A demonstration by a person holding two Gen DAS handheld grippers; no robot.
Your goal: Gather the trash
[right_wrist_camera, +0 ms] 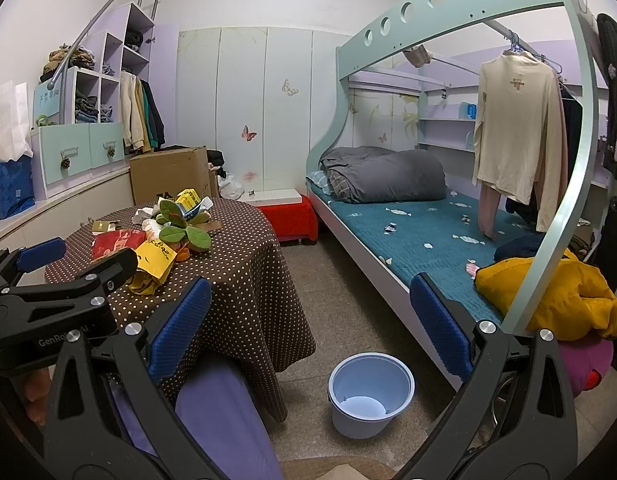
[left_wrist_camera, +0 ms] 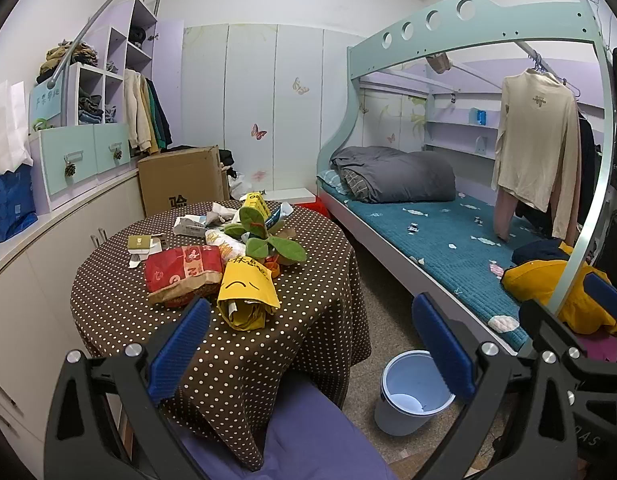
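Bedroom setting was recorded: a round table under a brown polka-dot cloth, a bunk bed with teal mattress to the right, and cabinets along the left wall. Trash was seen piled on the tabletop: a yellow paper bag with a drawn face at the near edge, a red-and-brown paper bag just beside it on the left, crumpled white wrappers farther back, and a green plush plant lying among them. A pale blue bin was observed on the floor between table and bed, well apart from the trash, with only a white patch at its bottom.

The left gripper was held above the near table edge, its blue pads spread wide and nothing between them. The right gripper was likewise spread apart and empty, aimed over the floor gap toward the bin.

A red stool beyond the table was shown plainly only in the right wrist view, where the left gripper was also visible from the side at the left edge. Wrappers at the table's rear were resolved better in the left wrist view.
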